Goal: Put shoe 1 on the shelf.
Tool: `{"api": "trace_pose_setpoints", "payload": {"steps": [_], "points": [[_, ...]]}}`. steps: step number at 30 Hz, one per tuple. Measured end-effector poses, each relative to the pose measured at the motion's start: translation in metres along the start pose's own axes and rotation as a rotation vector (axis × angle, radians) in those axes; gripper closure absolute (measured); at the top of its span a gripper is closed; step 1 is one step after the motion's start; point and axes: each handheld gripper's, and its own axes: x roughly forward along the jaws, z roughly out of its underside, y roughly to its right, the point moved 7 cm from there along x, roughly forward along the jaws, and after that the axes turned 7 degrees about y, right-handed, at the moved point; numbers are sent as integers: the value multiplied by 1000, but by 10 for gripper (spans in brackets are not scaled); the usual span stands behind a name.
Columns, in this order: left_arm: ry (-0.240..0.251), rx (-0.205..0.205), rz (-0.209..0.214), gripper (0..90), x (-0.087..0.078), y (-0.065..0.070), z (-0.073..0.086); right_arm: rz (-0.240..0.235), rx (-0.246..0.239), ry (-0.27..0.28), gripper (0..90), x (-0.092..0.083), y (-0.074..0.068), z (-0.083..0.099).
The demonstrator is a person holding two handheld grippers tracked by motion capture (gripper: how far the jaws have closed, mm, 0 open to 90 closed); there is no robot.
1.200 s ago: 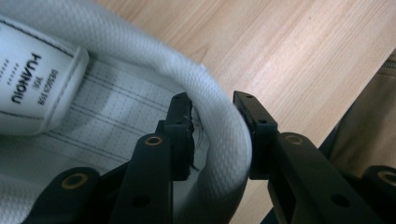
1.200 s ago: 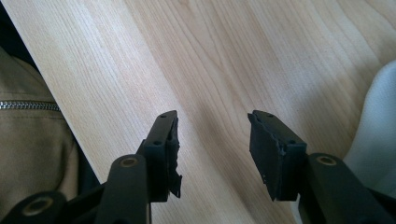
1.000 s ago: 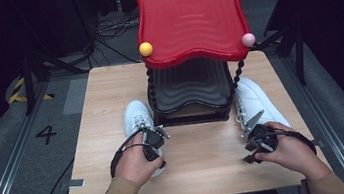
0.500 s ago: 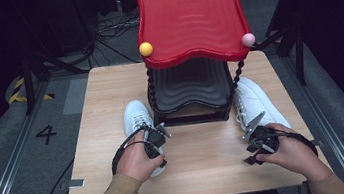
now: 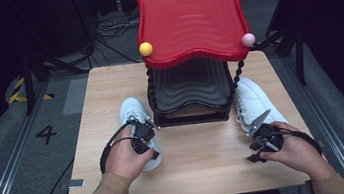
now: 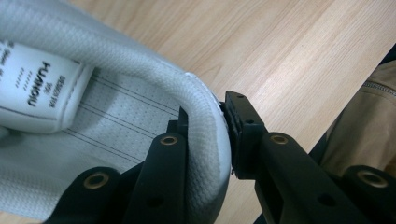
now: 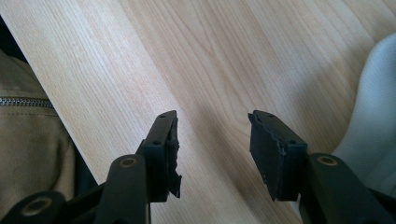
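My left gripper [image 6: 205, 121] has just been closing its jaws, and they now pinch the padded heel collar of the left white shoe [image 5: 134, 114], which sits on the counter [image 5: 203, 158] beside the black-and-red rack [image 5: 194, 48]. My right gripper [image 7: 212, 135] hangs released over bare wood, near the right white shoe [image 5: 256, 103].

The two shoes, left [image 5: 134, 113] and right [image 5: 255, 103], were white, the left one's lining [image 6: 116, 116] pale grey with thin dark stitched lines and a white tongue label printed in black. The surface [image 5: 203, 158] was light wood with a straight grain. The rack's rippled top [image 5: 190, 16] was red, its lower tray [image 5: 190, 87] black, with one yellow ball [image 5: 145, 49], one pink ball [image 5: 248, 39], and both tongs, left [image 5: 140, 131] and right [image 5: 258, 138], black.
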Motion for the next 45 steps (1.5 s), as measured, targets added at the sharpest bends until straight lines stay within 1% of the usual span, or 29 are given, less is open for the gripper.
{"api": "trace_pose_setpoints", "payload": {"steps": [1, 5, 8, 9, 10, 11, 13, 19, 20, 22, 23, 26, 27, 29, 33, 35, 36, 37, 38, 40, 44, 45], "points": [[0, 0, 0, 775, 0, 0, 0, 0, 5, 1, 525, 0, 0, 0], [-5, 12, -8, 773, -21, -4, -3, -3, 8, -2, 525, 1, 0, 2], [4, 36, -12, 770, -37, -6, -8, -5, 11, -5, 525, 2, 0, 3], [0, 52, -17, 770, -44, -7, -10, -7, 11, -4, 525, 2, 0, 4], [1, 47, -19, 771, -47, -6, -11, -7, 10, -6, 525, 2, 0, 4], [0, 59, -22, 770, -54, -6, -12, -5, 7, -7, 525, 2, 0, 4], [9, 64, -27, 771, -63, -6, -16, -8, 10, -5, 525, 3, -1, 5], [46, 53, -46, 769, -92, -6, -26, -13, 7, -12, 525, 5, -2, 7], [46, 53, -46, 770, -92, -6, -26, -14, 8, -12, 525, 5, -2, 6], [54, 56, -49, 769, -100, -6, -29, -18, 5, -12, 525, 6, -3, 6], [59, 50, -51, 769, -105, -5, -31, -19, 0, -13, 525, 7, -3, 6], [67, 53, -52, 765, -115, -4, -37, -26, -6, -11, 525, 8, -5, 5], [68, 61, -52, 763, -119, -4, -39, -27, -8, -9, 525, 7, -5, 5], [76, 57, -53, 760, -125, -4, -42, -26, -8, -5, 526, 7, -4, 5], [72, 58, -72, 760, -136, -1, -49, -25, -4, 1, 527, 5, -4, 4], [74, 54, -78, 760, -141, 0, -52, -27, -10, 2, 528, 6, -4, 3], [81, 53, -77, 761, -146, 0, -56, -28, -14, 3, 532, 6, -4, 3], [81, 53, -77, 761, -146, 0, -56, -28, -14, 3, 532, 6, -4, 3], [82, 56, -79, 761, -150, 0, -58, -31, -26, 3, 534, 7, -4, 1], [81, 51, -80, 761, -156, 2, -61, -27, -33, 2, 535, 8, -2, -1], [77, 63, -98, 760, -167, 5, -69, -34, -37, 4, 535, 9, 0, -3], [76, 59, -103, 760, -170, 6, -71, -38, -39, 5, 535, 9, 0, -3]]}}
